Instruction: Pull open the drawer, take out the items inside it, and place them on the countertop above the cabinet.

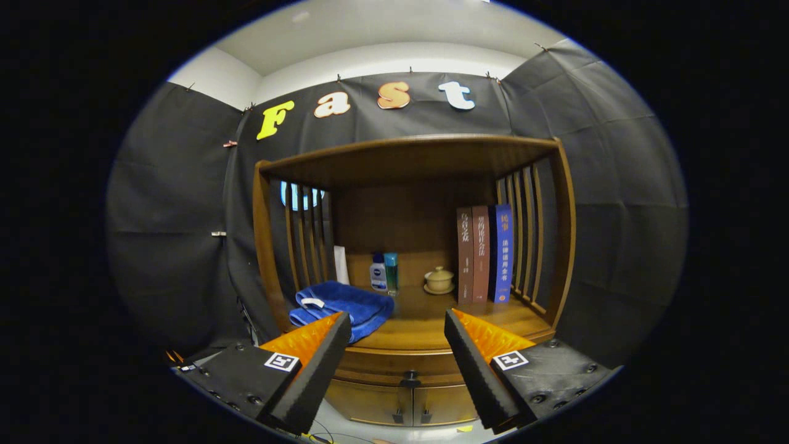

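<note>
Black cloth walls surround a wooden cabinet (410,246) as the gripper (397,336) hangs before it, fingers spread wide and holding nothing. Just ahead, below the countertop (425,327), the drawer (400,373) with its dark knob (410,376) looks shut, so seemingly nothing is done yet. On the countertop lie one blue towel (345,305), two bottles (384,272), one lidded cup (439,280) and three books (485,253).
</note>
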`<action>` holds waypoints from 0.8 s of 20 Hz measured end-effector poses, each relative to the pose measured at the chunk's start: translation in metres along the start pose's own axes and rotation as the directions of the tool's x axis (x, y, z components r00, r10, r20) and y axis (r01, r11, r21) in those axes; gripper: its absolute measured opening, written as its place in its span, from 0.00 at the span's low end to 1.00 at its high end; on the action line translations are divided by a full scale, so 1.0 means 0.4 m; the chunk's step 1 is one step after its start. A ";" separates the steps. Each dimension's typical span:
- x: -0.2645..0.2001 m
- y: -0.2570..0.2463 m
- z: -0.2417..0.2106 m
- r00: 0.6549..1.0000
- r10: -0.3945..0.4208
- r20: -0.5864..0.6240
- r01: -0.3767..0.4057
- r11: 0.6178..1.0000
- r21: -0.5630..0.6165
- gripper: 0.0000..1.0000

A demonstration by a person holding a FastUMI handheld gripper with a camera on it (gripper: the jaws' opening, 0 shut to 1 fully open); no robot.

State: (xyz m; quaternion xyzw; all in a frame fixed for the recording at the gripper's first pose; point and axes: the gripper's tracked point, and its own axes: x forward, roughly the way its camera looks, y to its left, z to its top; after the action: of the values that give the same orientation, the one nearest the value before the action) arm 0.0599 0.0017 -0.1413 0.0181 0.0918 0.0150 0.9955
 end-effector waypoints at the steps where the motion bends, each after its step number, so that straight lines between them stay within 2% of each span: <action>1: 0.015 0.000 -0.027 1.000 0.000 -0.010 0.000 1.000 0.000 0.98; 8: 0.104 -0.020 -0.185 0.998 -0.052 -0.046 0.052 0.999 0.013 0.98; 16: 0.182 -0.047 -0.401 0.980 -0.088 -0.180 0.096 0.995 0.034 0.99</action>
State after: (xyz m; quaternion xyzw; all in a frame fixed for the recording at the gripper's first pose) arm 0.1025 -0.0093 -0.3131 0.0337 0.1815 -0.0316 0.9823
